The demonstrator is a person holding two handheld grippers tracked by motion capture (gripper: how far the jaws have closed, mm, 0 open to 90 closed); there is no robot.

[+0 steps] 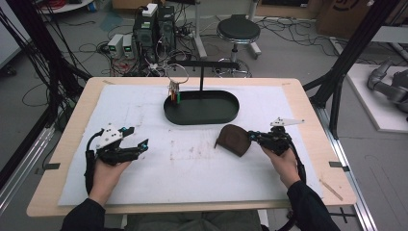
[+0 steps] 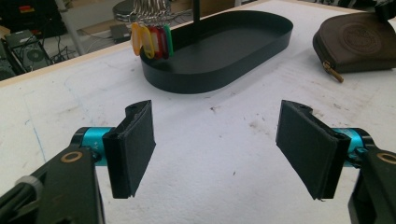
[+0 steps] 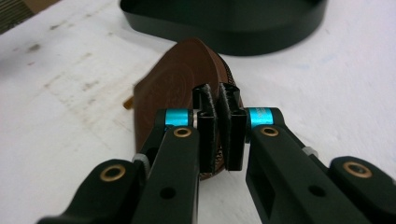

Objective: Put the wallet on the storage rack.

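Note:
A brown leather zip pouch (image 1: 233, 138) lies on the white mat, right of centre. My right gripper (image 1: 251, 136) meets its right edge; in the right gripper view the jaws (image 3: 217, 93) are pinched on the pouch's (image 3: 173, 88) rim. My left gripper (image 1: 137, 137) stands open over bare mat at the left, well apart from the pouch (image 2: 359, 44). Nothing lies between its wide-spread pads (image 2: 135, 149). A black oval tray (image 1: 202, 120) sits behind the pouch, and a bunch of keys with coloured tags (image 1: 174, 94) hangs over its left end.
The tray (image 2: 210, 77) carries a black T-shaped stand (image 1: 201, 77) from which the key tags (image 2: 152, 39) hang. The tray wall (image 3: 224, 32) is just beyond the pouch. Beyond the table are a stool (image 1: 238, 30), computers and cables on the floor.

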